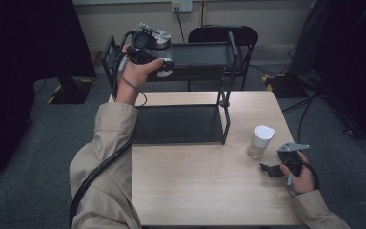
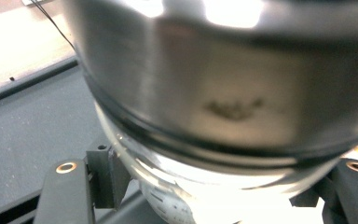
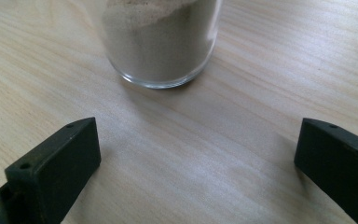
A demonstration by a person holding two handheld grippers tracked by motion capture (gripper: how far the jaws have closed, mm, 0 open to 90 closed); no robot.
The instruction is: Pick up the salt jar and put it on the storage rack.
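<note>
My left gripper (image 1: 159, 64) is raised at the left end of a black rack's top shelf (image 1: 202, 55). It is shut on a glass jar with a brushed-metal lid (image 2: 223, 84); the jaws press on either side of the clear glass body (image 2: 168, 191), and pale contents show through. In the high view the jar (image 1: 167, 67) looks like a small whitish shape just past the hand. My right gripper (image 1: 269, 170) rests low on the wooden table (image 1: 209, 191), open with nothing between its jaws. Just beyond it stands a second glass jar (image 3: 161, 42) of beige powder, white-capped (image 1: 260, 141).
The two-tier black rack stands at the back of the table; its lower shelf (image 1: 176, 124) is bare. A black chair (image 1: 224, 33) sits behind it. Cables trail over the grey floor at the right (image 1: 310, 102).
</note>
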